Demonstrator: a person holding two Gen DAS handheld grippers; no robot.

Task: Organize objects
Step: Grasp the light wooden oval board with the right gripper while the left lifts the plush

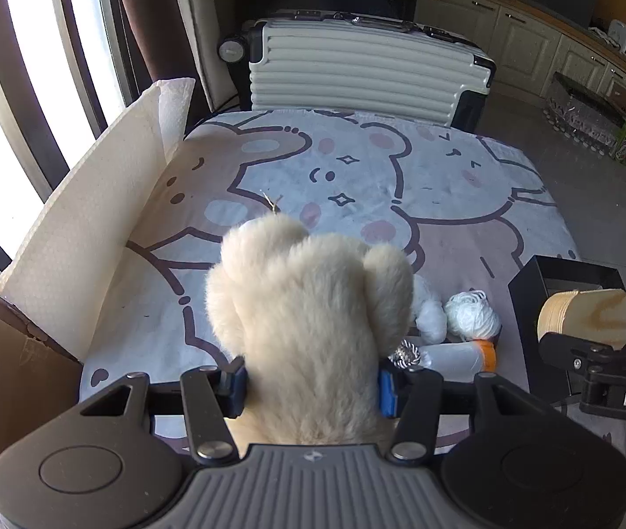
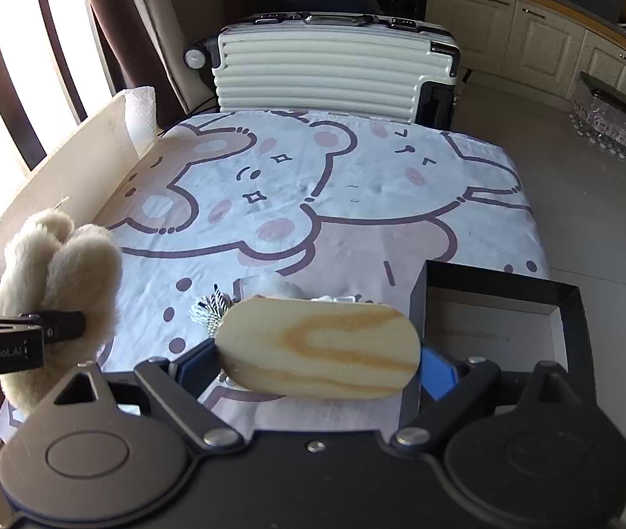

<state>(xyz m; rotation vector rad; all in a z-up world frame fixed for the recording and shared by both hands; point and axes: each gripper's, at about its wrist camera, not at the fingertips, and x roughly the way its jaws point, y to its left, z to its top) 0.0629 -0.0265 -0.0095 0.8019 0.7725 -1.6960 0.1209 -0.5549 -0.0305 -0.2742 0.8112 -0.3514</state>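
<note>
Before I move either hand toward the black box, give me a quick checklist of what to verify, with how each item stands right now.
1. Left gripper shut on the plush toy: ok, pads press its sides.
2. Right gripper shut on the wooden block: ok, held at both ends.
3. Black box open on top: ok.
4. Box inside free: cannot tell, only part of the floor shows.
5. Both held things lifted clear of the yarn ball and the other small things on the tablecloth: ok.
6. Grippers apart from each other: ok.
</note>
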